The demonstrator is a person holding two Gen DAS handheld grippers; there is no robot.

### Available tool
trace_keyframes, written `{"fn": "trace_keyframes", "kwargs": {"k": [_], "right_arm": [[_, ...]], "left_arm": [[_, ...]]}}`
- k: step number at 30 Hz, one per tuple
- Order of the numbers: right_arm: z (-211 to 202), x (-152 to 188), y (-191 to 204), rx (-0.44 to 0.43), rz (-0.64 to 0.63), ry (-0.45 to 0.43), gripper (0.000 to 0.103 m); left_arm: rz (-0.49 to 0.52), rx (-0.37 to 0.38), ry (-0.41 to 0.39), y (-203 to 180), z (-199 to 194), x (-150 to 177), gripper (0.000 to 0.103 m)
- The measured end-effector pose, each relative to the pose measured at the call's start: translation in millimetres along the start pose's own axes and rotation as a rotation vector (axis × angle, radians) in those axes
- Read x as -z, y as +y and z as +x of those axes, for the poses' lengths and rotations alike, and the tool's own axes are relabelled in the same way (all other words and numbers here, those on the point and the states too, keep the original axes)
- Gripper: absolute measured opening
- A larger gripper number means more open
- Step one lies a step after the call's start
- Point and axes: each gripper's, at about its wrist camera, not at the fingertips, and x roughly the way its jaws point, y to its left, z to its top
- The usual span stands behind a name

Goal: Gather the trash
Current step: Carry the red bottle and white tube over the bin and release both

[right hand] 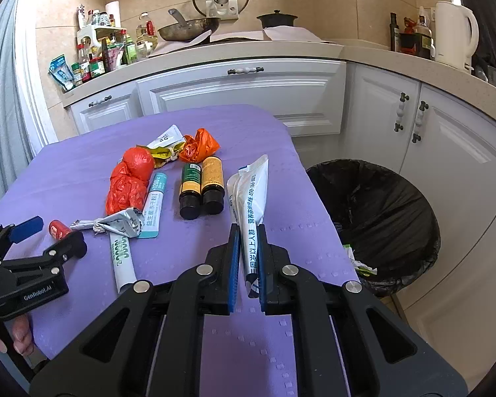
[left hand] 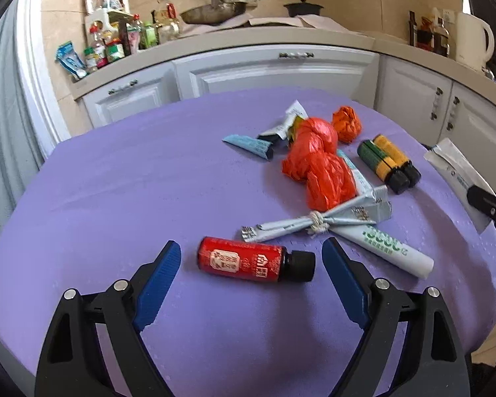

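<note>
Right tool (right hand: 248,231): blue pads pressed together on a white sachet (right hand: 251,195), pinching its near end; the sachet's far end points away over the bench (right hand: 66,168) close to the right edge; the purple cover shows under it, though whether it is lifted clear cannot be told.

Left tool (left hand: 251,248): fingers spread wide, nothing gripped; a red bottle (left hand: 244,263) with a black cap lies on its side on the bench between the two pads, touching neither; cap toward the right pad; position near the front edge of the bench.

Just beyond the red bottle: a bundle of silvery sachets tied with string (left hand: 317,223); beside it, toward the right edge, a white tube with green print (left hand: 390,248); further in, a crumpled red plastic bag (left hand: 317,165) in the middle of the bench; two dark bottles (left hand: 388,163), one green-labelled and one yellow-labelled, side by side and touching, to its right; an orange crumpled bag (left hand: 347,124) and assorted wrappers (left hand: 281,129) toward the far edge.

Off the right edge of the bench, on the floor: a bin with a black liner (right hand: 380,225), some scraps visible on its near rim; white cabinets (right hand: 248,89) behind.

A person's fingers (right hand: 21,334) show at the left tool's handle.
</note>
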Motion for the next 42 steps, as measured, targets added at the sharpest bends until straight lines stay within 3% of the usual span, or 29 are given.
{"fn": "trace_keyframes", "kwargs": {"k": [6, 7, 8, 14, 26, 34, 42], "right_arm": [[0, -1, 0, 0.002, 0.001, -0.002, 0.010], [0, -1, -1, 0.002, 0.002, -0.003, 0.010], [0, -2, -1, 0.003, 0.002, -0.004, 0.010], [-2, -3, 0, 0.005, 0.000, -0.009, 0.010], [-14, -13, -15, 0.039, 0.021, -0.064, 0.009], [-22, -28, -48, 0.118, 0.059, -0.114, 0.009], [-23, -39, -92, 0.199, 0.094, -0.133, 0.010]], "left_arm": [[-0.032, 0.007, 0.021, 6, 4, 1, 0.084], [-0.030, 0.010, 0.016, 5, 2, 1, 0.074], [-0.023, 0.010, 0.016, 5, 2, 1, 0.072], [-0.009, -0.005, -0.002, 3, -1, 3, 0.072], [-0.113, -0.045, -0.133, 4, -36, -23, 0.072], [-0.111, 0.013, -0.208, -31, -43, -58, 0.072], [-0.080, 0.082, -0.218, -84, -34, -82, 0.072]]}}
